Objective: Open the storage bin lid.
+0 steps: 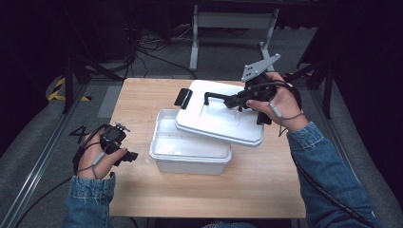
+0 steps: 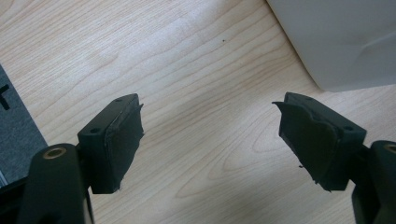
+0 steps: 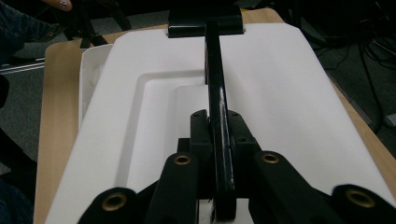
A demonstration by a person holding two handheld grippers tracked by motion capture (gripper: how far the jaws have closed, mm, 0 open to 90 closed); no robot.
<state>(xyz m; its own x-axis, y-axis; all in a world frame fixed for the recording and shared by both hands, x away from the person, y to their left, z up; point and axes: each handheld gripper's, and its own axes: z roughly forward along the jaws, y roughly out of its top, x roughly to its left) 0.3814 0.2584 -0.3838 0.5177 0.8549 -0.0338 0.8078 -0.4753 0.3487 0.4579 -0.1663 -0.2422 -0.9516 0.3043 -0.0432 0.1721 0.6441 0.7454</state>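
Note:
A white plastic box (image 1: 190, 154) stands open in the middle of the wooden table. Its white lid (image 1: 223, 123) hangs tilted over the box's far right part, with a black latch (image 1: 183, 98) at its left end. My right gripper (image 1: 236, 100) is shut on the lid's black handle (image 3: 215, 84), which runs straight up between the jaws in the right gripper view. My left gripper (image 2: 210, 135) rests low over the table's left side, open, with bare wood between its pads; the box's white wall (image 2: 341, 42) sits just ahead to its right.
The wooden table (image 1: 142, 190) has free room in front and on the left. Around it are grey floor, cables (image 1: 157, 54), a metal frame leg (image 1: 194, 42) behind, and yellow-black tape (image 1: 57, 90) at the left.

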